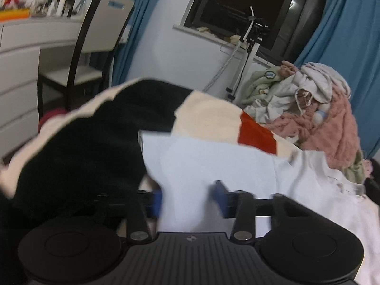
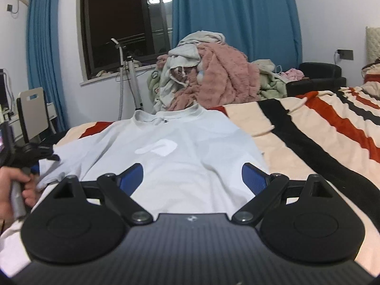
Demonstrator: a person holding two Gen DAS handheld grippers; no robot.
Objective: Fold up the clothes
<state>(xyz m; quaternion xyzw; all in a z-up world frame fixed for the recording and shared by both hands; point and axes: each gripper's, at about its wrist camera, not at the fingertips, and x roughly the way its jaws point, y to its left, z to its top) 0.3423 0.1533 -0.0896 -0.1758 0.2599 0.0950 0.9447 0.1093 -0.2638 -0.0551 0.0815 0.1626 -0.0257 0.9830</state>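
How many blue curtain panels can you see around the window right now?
2. One curtain panel hangs at the left of the dark window, the other curtain panel at its right, behind the clothes pile. More could lie outside both views.

Black right gripper (image 2: 192,178), blue pads (image 2: 131,177), silver pivot screws; ribbed housing
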